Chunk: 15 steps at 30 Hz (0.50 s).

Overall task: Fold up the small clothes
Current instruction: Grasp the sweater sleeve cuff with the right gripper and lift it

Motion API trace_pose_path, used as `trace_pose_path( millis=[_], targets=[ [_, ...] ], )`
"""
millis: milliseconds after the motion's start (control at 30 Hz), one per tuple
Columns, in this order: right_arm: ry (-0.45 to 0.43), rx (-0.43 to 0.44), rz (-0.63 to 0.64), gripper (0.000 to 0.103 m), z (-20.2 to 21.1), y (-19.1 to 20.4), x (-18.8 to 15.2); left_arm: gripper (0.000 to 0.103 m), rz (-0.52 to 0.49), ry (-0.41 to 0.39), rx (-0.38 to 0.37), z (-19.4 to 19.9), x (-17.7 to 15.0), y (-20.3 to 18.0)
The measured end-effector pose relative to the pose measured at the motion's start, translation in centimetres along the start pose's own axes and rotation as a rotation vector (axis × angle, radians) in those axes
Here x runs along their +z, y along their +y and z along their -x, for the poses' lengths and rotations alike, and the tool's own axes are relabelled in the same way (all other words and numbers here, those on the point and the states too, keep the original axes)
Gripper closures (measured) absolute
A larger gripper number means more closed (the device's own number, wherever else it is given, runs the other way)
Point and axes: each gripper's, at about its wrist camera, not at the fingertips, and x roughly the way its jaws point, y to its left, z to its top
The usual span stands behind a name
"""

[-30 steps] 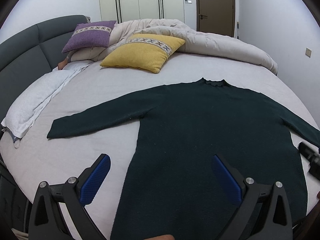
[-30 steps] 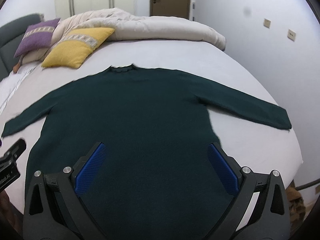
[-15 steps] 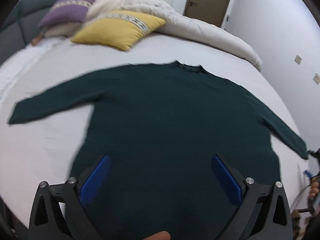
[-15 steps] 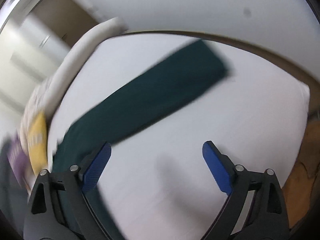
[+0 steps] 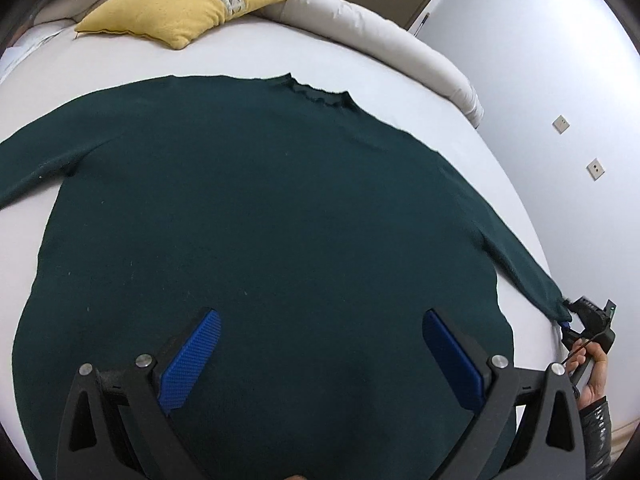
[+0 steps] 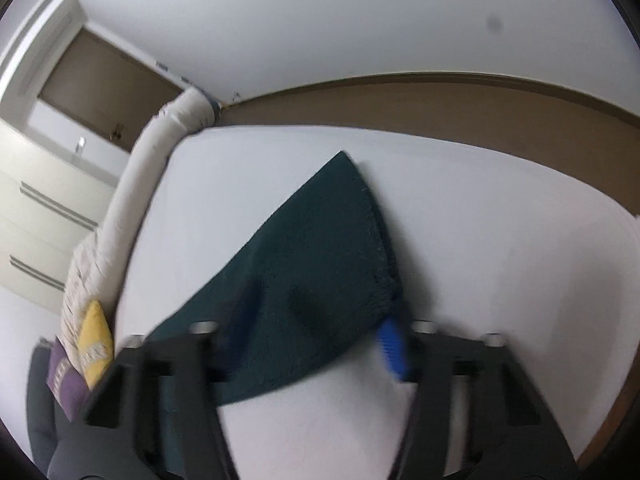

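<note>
Below me, dark green knit sweater [image 5: 260, 216] flat on white-sheeted bed [image 5: 224, 56], yellow cushion [image 5: 180, 4] beyond its collar. Left gripper [image 5: 318, 354] spread wide above hem. Right gripper [image 6: 312, 332] has just been closing, cuff between its fingers.

The sweater [image 5: 272, 216] is dark green knit cloth, matt and faintly fuzzy. The bed sheet [image 5: 248, 48] beneath is smooth pale cloth. At 11 o'clock, the yellow pillow [image 5: 180, 4] looks coarse-woven. The left gripper [image 5: 320, 364] has matt black plastic arms, ribbed blue pads [image 5: 192, 360] and shiny metal screws.
</note>
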Motion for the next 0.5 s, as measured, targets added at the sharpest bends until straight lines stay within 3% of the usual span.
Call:
trace_pose_path(
  millis=[33,67,167,267,500],
  targets=[
    [-0.005,-0.013,0.007,0.091,-0.1,0.5,0.2,0.0,0.003,-0.006,-0.004,0.0,0.1,0.4],
    [-0.012,-0.024,0.018,0.095,-0.1,1.4,0.1,0.0,0.014,-0.014,-0.008,0.2,0.2,0.8],
    [-0.044,-0.036,0.113,0.096,0.3,6.4,-1.2,0.0,0.044,-0.024,-0.03,0.0,0.6,2.3],
    [-0.047,0.014,0.279,0.096,0.5,13.2,-2.6,0.0,0.065,-0.042,-0.042,0.6,0.8,3.6],
    [0.071,0.193,0.705,0.097,-3.5,33.4,-14.2,0.006,0.106,-0.093,-0.057,2.2,1.5,6.8]
  ],
)
